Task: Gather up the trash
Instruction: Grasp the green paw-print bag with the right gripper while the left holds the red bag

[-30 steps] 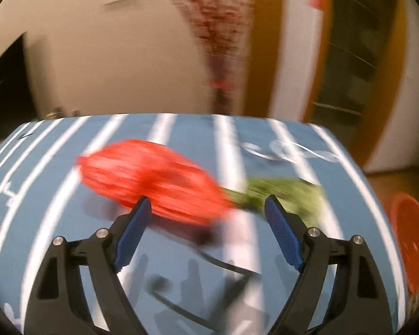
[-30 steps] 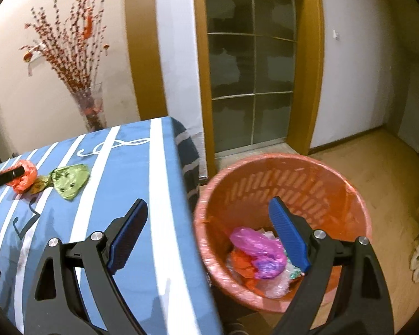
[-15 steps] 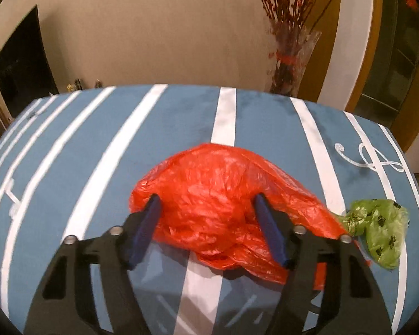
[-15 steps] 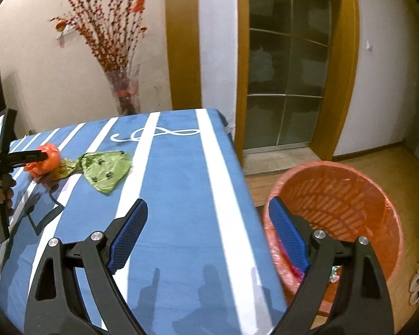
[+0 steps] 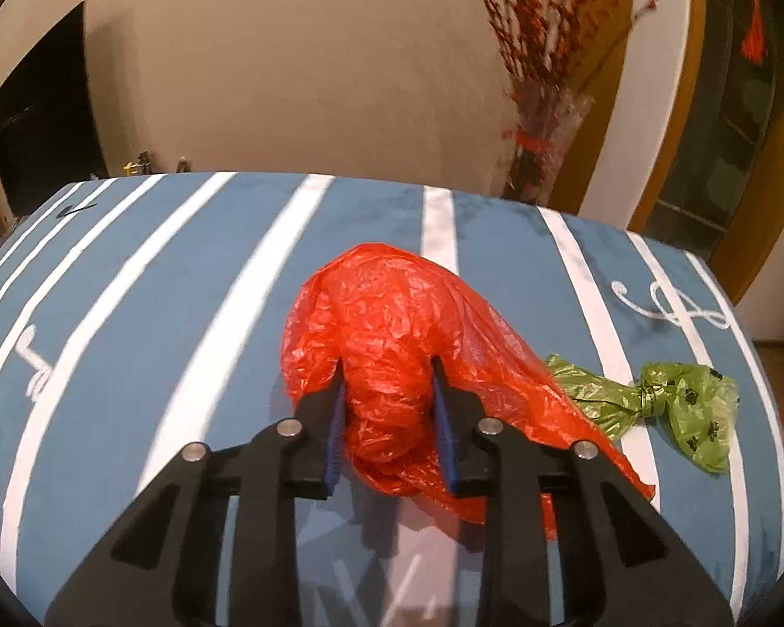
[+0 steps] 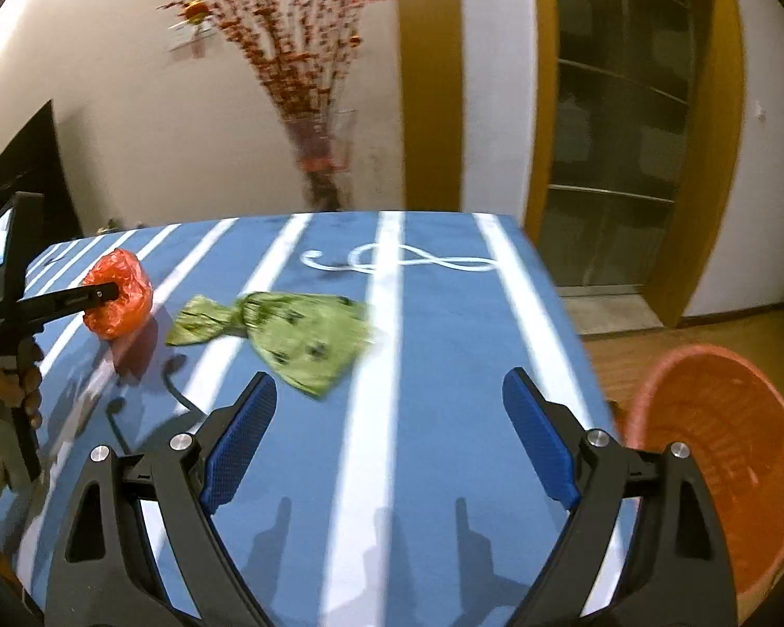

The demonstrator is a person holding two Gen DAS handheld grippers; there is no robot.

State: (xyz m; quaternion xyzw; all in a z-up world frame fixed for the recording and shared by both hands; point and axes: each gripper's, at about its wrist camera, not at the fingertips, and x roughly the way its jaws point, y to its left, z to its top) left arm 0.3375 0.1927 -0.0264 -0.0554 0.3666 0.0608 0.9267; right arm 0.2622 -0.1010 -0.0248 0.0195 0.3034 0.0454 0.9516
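Note:
My left gripper (image 5: pixel 389 366) is shut on a crumpled red plastic bag (image 5: pixel 392 324) on the blue striped tablecloth (image 5: pixel 183 271). The bag's loose tail trails to the right. A knotted green bag (image 5: pixel 653 402) lies just right of it. In the right wrist view my right gripper (image 6: pixel 389 392) is open and empty above the table, with the green bag (image 6: pixel 298 334) just beyond its fingers. The red bag (image 6: pixel 117 292) shows at the far left, pinched in the left gripper (image 6: pixel 104 292). An orange waste basket (image 6: pixel 716 465) stands on the floor at the right.
A glass vase of red branches (image 6: pixel 319 172) stands behind the table's far edge. A dark doorway (image 5: pixel 42 125) is at the left and a glass-panelled door (image 6: pixel 622 120) at the right. The table's right edge (image 6: pixel 564 313) drops to a wooden floor.
My left gripper closed on the red bag after reaching it. My right gripper swung left from over the basket to above the table, facing the green bag.

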